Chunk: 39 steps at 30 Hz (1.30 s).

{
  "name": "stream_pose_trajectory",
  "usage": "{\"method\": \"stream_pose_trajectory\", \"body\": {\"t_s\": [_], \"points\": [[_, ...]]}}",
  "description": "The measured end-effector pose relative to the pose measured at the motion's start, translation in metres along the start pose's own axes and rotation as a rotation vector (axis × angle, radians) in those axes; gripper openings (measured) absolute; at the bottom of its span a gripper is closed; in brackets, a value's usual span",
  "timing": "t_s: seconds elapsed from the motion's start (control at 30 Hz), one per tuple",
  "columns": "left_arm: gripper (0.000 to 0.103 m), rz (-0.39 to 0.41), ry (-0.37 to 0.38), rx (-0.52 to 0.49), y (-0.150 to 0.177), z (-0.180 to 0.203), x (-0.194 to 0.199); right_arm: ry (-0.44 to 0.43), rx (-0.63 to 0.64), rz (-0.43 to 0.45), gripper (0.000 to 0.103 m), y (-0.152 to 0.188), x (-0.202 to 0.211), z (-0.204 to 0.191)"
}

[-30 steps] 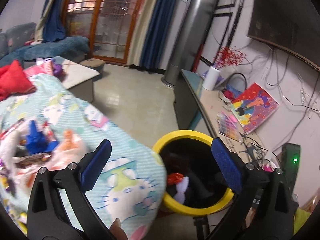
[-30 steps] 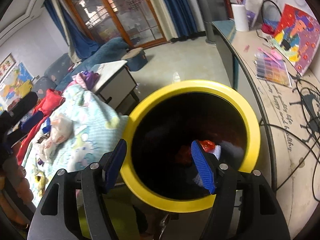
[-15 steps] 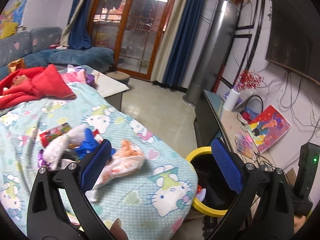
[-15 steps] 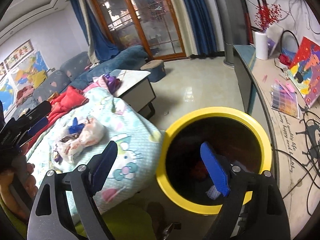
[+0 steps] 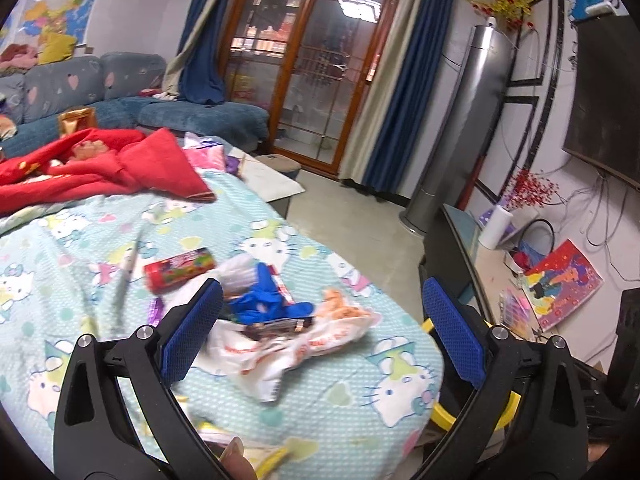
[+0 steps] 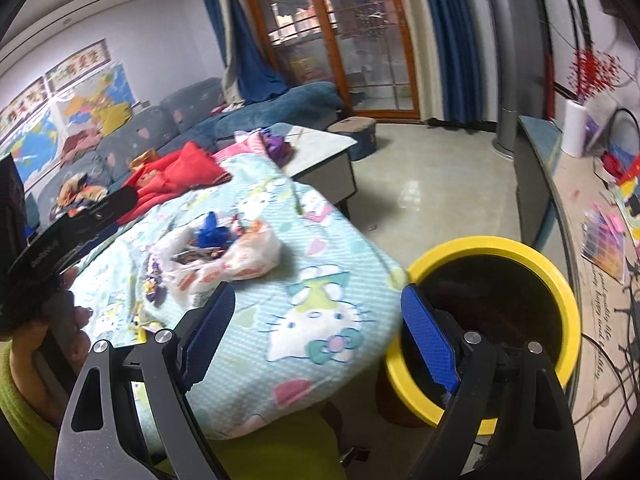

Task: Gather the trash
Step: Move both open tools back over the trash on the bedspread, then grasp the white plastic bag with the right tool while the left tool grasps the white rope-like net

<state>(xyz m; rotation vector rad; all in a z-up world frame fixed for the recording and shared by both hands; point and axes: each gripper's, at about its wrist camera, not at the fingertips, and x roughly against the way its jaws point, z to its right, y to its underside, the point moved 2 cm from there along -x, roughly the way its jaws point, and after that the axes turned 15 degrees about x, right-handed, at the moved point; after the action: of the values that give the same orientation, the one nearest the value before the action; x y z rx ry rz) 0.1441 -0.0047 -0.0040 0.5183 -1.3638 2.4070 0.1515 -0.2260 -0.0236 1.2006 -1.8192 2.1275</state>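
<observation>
A heap of trash lies on the Hello Kitty cloth [image 5: 344, 412]: a white-and-orange plastic bag [image 5: 320, 344], a blue wrapper [image 5: 264, 300] and a red tube [image 5: 180, 270]. My left gripper [image 5: 322, 336] hangs open just above and before the heap, with nothing between its pads. The same bag [image 6: 240, 260] shows in the right wrist view, up and left of my right gripper [image 6: 320, 336]. That gripper is open and empty, between the cloth's edge and the yellow-rimmed bin [image 6: 480, 244]. A sliver of the bin's rim [image 5: 443, 414] shows low right in the left wrist view.
A red blanket [image 5: 100, 164] lies at the cloth's far end, with a blue sofa [image 5: 200, 116] behind it. A low table [image 6: 320, 148] stands beyond. A long counter [image 6: 568, 184] with a paper roll [image 5: 494, 226] and cables runs along the right wall. A hand [image 6: 36, 340] holds the left gripper's body.
Both views swung from the bin toward the cloth. The trash heap came to the middle of the left view. My right gripper rose out of the bin's mouth and its jaws widened.
</observation>
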Motion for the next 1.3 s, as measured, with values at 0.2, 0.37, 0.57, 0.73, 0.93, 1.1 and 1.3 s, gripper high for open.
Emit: {"method": "stream_pose_trajectory", "body": {"t_s": [0.2, 0.37, 0.57, 0.73, 0.93, 1.1, 1.3], "points": [[0.092, 0.005, -0.057, 0.038, -0.006, -0.034, 0.0, -0.056, 0.026, -0.009, 0.082, -0.014, -0.021, -0.028], [0.092, -0.009, -0.107, 0.055, -0.009, -0.063, -0.006, -0.082, 0.031, -0.026, 0.082, -0.027, -0.046, -0.042], [0.091, -0.048, -0.146, 0.067, -0.01, -0.091, -0.019, -0.091, 0.022, -0.053, 0.082, -0.037, -0.078, -0.051], [0.08, -0.084, -0.152, 0.033, -0.011, -0.097, -0.035, -0.088, -0.002, -0.081, 0.082, -0.043, -0.107, -0.052], [0.067, -0.15, -0.145, -0.009, -0.014, -0.095, -0.061, -0.088, -0.032, -0.107, 0.081, -0.048, -0.138, -0.049], [0.048, -0.212, -0.145, -0.025, -0.009, -0.093, -0.078, -0.11, -0.075, -0.154, 0.064, -0.041, -0.16, -0.046], [0.013, -0.241, -0.136, -0.011, -0.002, -0.097, -0.083, -0.145, -0.067, -0.165, 0.03, -0.032, -0.162, -0.046]]}}
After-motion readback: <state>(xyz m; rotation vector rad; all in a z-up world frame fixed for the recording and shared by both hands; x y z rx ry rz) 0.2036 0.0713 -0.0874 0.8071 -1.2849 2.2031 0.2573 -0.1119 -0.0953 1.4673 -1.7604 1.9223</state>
